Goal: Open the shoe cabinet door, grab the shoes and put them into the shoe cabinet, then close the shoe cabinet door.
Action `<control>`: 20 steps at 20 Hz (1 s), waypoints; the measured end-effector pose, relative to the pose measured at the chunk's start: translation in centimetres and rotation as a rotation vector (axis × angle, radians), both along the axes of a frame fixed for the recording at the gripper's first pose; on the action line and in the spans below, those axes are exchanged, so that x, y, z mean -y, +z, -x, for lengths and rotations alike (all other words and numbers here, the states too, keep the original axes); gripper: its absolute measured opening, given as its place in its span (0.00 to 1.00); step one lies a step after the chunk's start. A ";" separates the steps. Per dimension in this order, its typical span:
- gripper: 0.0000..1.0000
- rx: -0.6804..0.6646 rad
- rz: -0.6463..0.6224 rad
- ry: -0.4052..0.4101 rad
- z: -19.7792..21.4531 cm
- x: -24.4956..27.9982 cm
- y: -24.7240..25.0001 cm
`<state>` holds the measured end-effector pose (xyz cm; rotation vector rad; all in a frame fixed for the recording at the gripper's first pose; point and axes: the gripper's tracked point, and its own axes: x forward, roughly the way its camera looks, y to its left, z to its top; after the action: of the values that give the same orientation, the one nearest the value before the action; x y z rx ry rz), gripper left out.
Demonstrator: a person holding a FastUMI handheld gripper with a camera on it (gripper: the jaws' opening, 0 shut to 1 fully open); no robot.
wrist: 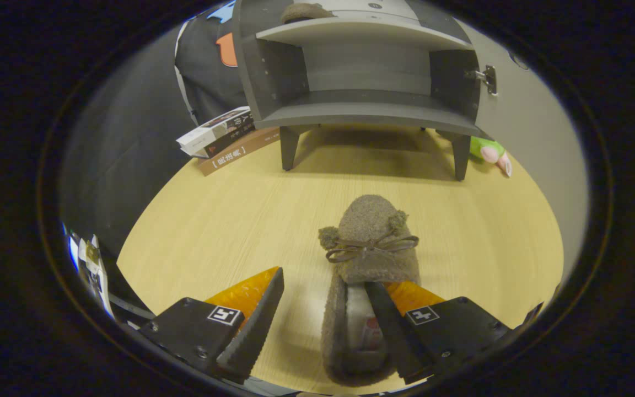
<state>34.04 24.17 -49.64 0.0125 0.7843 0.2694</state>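
Note:
A brown fuzzy slipper (370, 226) with a bow and two pom-poms lies on the wooden table (213, 220), toe pointing toward the cabinet. My gripper (324, 278) is open. Its right finger sits inside the slipper's opening, while the left finger stands apart on the table, to the left of the slipper's side wall. Beyond the slipper stands the grey shoe cabinet (370, 113) on short legs, its door (516, 110) swung open to the right. A second brown slipper (303, 11) rests on the upper shelf; the lower shelf is bare.
A stack of books (224, 135) lies left of the cabinet's front leg. A green and pink plush toy (488, 151) sits by the right leg, under the open door. Bare tabletop stretches between the slipper and the cabinet.

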 end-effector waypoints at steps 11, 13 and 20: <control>0.07 -0.004 -0.040 -0.014 -1.6 0.3 0.4; 0.06 0.047 -0.028 0.006 -1.4 0.3 2.8; 0.06 0.278 -0.061 0.025 -0.6 0.0 16.8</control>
<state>34.63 24.17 -32.80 0.0221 0.5005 0.3107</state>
